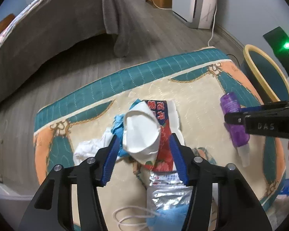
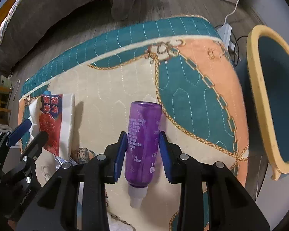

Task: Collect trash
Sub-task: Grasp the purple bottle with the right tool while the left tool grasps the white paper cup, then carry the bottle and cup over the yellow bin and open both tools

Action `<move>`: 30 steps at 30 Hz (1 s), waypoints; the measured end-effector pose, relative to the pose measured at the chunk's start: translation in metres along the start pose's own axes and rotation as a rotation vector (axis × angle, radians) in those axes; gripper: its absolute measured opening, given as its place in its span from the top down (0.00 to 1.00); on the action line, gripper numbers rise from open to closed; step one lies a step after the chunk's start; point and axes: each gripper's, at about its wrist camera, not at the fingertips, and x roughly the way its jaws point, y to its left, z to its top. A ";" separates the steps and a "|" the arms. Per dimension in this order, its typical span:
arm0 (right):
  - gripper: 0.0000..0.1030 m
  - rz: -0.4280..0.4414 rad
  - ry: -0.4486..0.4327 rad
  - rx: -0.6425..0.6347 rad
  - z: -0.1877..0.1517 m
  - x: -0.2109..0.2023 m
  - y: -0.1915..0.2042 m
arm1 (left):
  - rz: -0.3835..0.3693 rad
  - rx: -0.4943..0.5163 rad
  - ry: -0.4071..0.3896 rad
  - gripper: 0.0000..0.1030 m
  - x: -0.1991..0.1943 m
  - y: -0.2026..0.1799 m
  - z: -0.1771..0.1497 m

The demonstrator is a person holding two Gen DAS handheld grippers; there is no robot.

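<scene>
So we're over a quilted mat point(image 1: 192, 96) on the floor, with trash piled on it. Our left gripper point(image 1: 144, 144) points down at the pile, and a white mask point(image 1: 140, 132) sits right between its blue pads point(image 1: 110, 154). The left pad looks to be touching the mask's edge, the right pad point(image 1: 178, 154) sits over a red and blue wrapper point(image 1: 163, 134) just beside it. We honestly can't tell if the jaws are pressing on the mask or just straddling it. Under and left of the mask there's crumpled blue stuff point(image 1: 118, 127) and a white tissue point(image 1: 88, 148). Nearer to us lies a silver foil pack point(image 1: 167, 196), plus another blue mask point(image 1: 169, 217) with white ear loops.

Our right gripper point(image 2: 143, 148) is clenched on a purple bottle point(image 2: 142, 144), both pads flat against its sides around the middle. The bottle lies lengthwise, clear cap point(image 2: 135, 198) toward us, base pointing far. It's right of the pile, well apart from it, over the cream part of the mat.

Further right stands a bin point(image 2: 260, 96) with a yellow rim and teal inside, just off the mat's edge. Beyond the mat there's grey wood floor point(image 1: 144, 44) and a bed with a grey cover point(image 1: 48, 38) at far left.
</scene>
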 end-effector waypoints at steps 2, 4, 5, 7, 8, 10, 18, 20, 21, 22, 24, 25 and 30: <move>0.66 0.007 0.005 -0.001 0.000 0.002 -0.001 | 0.011 0.003 0.010 0.54 0.003 -0.002 0.000; 0.66 0.008 0.004 -0.011 0.000 0.002 -0.001 | 0.021 0.009 0.023 0.65 0.007 -0.003 0.001; 0.67 0.007 0.004 -0.019 0.000 0.001 -0.002 | 0.024 0.012 0.019 0.65 0.006 -0.004 0.000; 0.67 -0.007 0.000 -0.032 0.000 -0.001 0.000 | 0.032 0.019 0.002 0.65 0.001 -0.003 0.001; 0.67 -0.014 -0.008 -0.037 0.000 -0.003 0.001 | 0.038 0.019 -0.009 0.65 -0.002 -0.002 0.002; 0.68 -0.015 -0.029 -0.040 0.000 -0.010 0.000 | 0.030 0.005 -0.034 0.65 -0.010 0.000 0.004; 0.69 -0.020 -0.177 -0.026 -0.003 -0.064 -0.009 | 0.035 0.044 -0.152 0.65 -0.050 -0.012 0.016; 0.69 -0.051 -0.250 -0.038 -0.005 -0.085 -0.010 | 0.026 0.045 -0.188 0.65 -0.063 -0.016 0.021; 0.69 -0.067 -0.284 -0.045 -0.008 -0.095 -0.010 | 0.023 0.045 -0.200 0.65 -0.068 -0.018 0.023; 0.69 -0.080 -0.323 -0.052 -0.010 -0.106 -0.010 | 0.022 0.047 -0.210 0.65 -0.072 -0.019 0.024; 0.69 -0.096 -0.388 -0.051 -0.011 -0.127 -0.014 | 0.029 0.051 -0.234 0.65 -0.079 -0.022 0.027; 0.69 -0.098 -0.417 -0.046 -0.010 -0.136 -0.017 | 0.036 0.053 -0.245 0.65 -0.083 -0.024 0.028; 0.69 -0.068 -0.505 -0.028 -0.012 -0.180 -0.029 | 0.064 0.054 -0.266 0.65 -0.092 -0.033 0.031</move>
